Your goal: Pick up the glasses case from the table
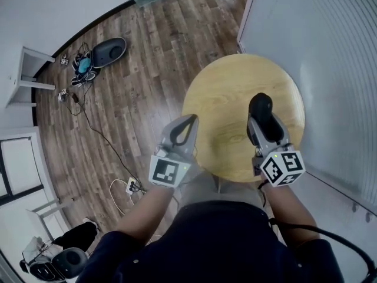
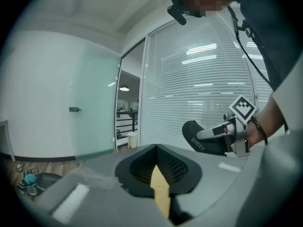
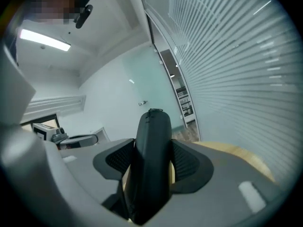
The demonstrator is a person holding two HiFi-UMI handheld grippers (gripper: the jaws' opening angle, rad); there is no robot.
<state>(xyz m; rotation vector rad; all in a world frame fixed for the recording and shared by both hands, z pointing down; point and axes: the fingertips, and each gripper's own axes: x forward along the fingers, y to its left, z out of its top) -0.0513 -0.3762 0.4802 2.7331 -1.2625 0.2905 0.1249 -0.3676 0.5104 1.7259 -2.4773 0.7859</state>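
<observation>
The black glasses case (image 1: 260,106) is off the round wooden table (image 1: 224,87), clamped between the jaws of my right gripper (image 1: 262,121). In the right gripper view the case (image 3: 152,141) stands upright between the two pads, which press on both of its sides, and it sticks out past the right gripper (image 3: 151,171). The left gripper view shows the case (image 2: 201,138) from the side, held in the air before the blinds. My left gripper (image 1: 184,128) hovers at the table's left edge with its jaws together and nothing in them (image 2: 156,148).
A wall of white blinds (image 1: 318,40) runs along the right, close behind the table. On the wooden floor to the left lie a cable with a power strip (image 1: 132,186) and a dark round device (image 1: 109,50). White furniture (image 1: 23,75) stands at far left.
</observation>
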